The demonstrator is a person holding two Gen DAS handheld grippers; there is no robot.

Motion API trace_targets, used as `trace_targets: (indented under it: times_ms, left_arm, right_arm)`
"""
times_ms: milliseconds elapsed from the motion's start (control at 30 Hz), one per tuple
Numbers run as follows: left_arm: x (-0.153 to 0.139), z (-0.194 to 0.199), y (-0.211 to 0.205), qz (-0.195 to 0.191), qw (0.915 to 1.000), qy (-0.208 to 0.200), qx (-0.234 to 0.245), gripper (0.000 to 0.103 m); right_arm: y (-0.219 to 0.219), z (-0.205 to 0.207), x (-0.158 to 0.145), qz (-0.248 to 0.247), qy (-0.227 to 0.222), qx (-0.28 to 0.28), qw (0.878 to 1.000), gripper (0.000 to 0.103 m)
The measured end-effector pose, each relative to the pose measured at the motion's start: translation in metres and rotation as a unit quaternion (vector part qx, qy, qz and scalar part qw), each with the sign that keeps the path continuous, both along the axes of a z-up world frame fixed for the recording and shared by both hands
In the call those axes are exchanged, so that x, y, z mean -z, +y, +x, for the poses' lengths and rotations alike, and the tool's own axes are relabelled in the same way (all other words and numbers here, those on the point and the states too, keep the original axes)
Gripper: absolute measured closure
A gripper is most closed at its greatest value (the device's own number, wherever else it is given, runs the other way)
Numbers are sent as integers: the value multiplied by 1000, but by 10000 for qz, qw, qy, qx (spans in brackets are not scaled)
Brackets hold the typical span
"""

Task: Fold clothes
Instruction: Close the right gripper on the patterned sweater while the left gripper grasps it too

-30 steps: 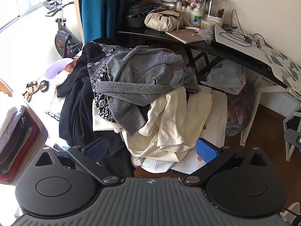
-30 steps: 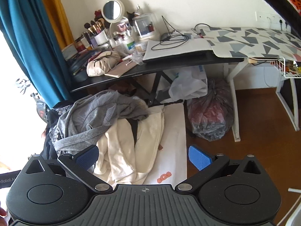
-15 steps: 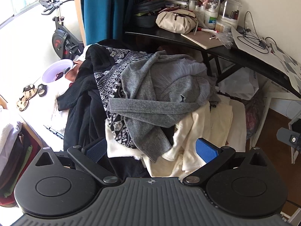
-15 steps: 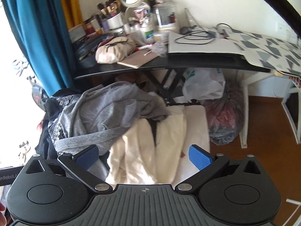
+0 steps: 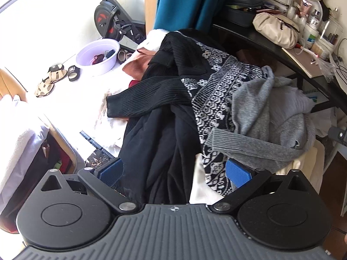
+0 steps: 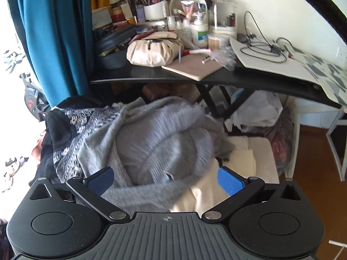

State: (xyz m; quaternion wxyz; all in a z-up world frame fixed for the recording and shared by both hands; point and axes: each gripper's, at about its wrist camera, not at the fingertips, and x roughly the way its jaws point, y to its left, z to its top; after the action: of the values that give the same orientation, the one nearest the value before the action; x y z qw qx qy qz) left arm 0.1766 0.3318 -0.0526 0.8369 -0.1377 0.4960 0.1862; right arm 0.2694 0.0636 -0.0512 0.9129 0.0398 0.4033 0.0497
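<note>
One heap of clothes lies in front of a black desk (image 6: 151, 77), and at least four garments can be counted in it: a grey knit sweater (image 5: 279, 117) on top toward the desk, a black-and-white patterned knit (image 5: 214, 99) beside it, a black ribbed sweater (image 5: 151, 99) with one sleeve stretched out to the side, and a cream garment (image 6: 206, 192) underneath. A further smooth black piece (image 5: 160, 151) sits lower in the heap, though whether it is a separate garment cannot be told. What the heap rests on is hidden by the cloth, and pale fabric at its bright side is washed out by window light. On the floor there stand one lilac basin (image 5: 97, 56) and two pairs of sandals (image 5: 56, 78), with an exercise bike (image 5: 112, 19) cut off at the frame's top. The grey sweater is blurred in the right wrist view. The left gripper (image 5: 173, 170) is spread wide and holds nothing, poised over the black piece and the patterned knit. The right gripper (image 6: 164, 178) is likewise released, its blue pads (image 6: 229, 181) wide apart above the grey sweater and the cream garment; actual contact with the cloth cannot be made out.
</note>
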Motion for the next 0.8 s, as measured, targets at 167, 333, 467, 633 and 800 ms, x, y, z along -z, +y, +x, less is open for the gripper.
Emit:
trace_targets:
  times_ms: [167, 333, 467, 633, 800]
  left_arm:
    - [22, 9, 36, -186, 9986, 308, -395, 1]
    - [30, 14, 55, -89, 9976, 392, -556, 1]
    - [31, 19, 62, 35, 9968, 430, -678, 1]
    - [31, 27, 65, 26, 9958, 423, -814, 1]
    - [31, 34, 68, 18, 9946, 416, -949, 1]
  right_arm:
    - [48, 23, 24, 54, -447, -430, 9981, 1]
    - [84, 60, 55, -48, -321, -651, 9974, 1]
    - [113, 92, 83, -243, -150, -725, 9970, 1]
    - [137, 117, 106, -393, 13, -1145, 9926, 3]
    - [127, 129, 127, -308, 424, -1491, 9874, 54]
